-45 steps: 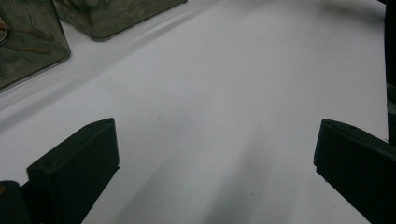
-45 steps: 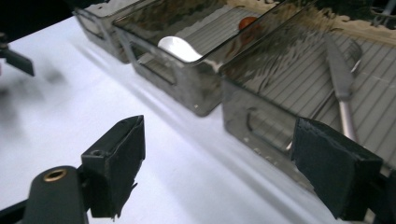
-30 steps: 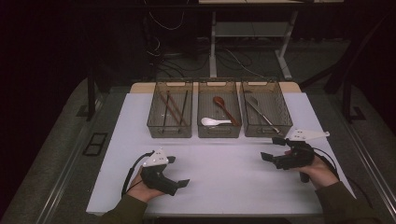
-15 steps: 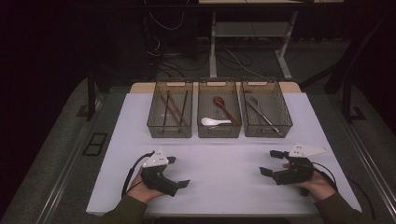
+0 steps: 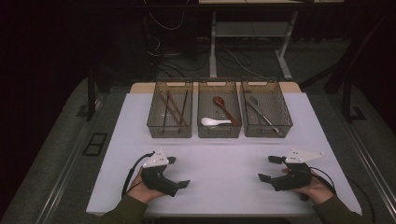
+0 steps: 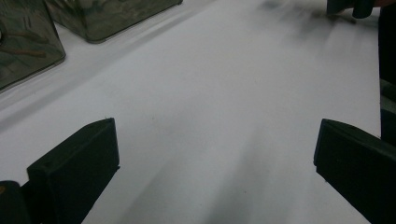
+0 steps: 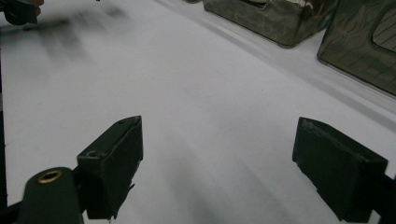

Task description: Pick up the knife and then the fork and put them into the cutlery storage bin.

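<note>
Nothing was gripped; both tools sat low on the white table, probably a rest pose. Left black two-jaw gripper at 7 o'clock, jaws spread wide over bare surface; right black two-jaw gripper at 5 o'clock, same wide gape. The three smoky clear plastic bins stood at 12 o'clock, well apart; white ceramic spoon and brown wooden spoon lay in the middle one, presumably sorted by type.

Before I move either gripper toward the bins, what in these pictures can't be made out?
- Contents of the smoky clear plastic bins in the left gripper view: blurred, cut by the frame edge.
- Metal utensils in the right-hand bin, high view: too small and dim to identify.
- Other gripper in the right gripper view: cut off at the corner.
</note>
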Tool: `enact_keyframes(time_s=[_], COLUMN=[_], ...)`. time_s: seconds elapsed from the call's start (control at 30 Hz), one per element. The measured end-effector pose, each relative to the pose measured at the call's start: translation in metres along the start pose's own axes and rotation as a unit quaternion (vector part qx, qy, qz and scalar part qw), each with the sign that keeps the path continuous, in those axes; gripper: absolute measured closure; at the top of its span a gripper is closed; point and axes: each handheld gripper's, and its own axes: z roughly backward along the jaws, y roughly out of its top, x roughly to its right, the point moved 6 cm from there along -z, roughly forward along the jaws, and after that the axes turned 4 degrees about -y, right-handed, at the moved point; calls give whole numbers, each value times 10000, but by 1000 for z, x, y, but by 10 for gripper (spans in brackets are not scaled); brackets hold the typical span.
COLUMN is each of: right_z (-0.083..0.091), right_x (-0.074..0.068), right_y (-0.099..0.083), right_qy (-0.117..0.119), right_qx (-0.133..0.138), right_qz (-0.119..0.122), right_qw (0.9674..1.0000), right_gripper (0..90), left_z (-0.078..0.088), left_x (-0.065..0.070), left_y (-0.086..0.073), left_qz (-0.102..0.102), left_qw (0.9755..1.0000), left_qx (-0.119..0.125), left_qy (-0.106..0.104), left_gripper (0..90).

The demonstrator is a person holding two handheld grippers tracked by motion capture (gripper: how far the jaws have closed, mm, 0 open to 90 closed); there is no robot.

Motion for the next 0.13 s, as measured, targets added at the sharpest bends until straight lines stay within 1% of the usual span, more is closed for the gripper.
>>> enact_keyframes(time_s=[0.13], right_z=[0], right_x=[0], right_y=[0], right_qy=[13], right_qx=[-3], right_qz=[15], right_qw=[10000], right_gripper=[161], left_z=[0], left_x=[0], left_y=[0], left_qz=[-10], left_qw=[10000], left_qx=[-4], left_qy=[-2], left_gripper=[0])
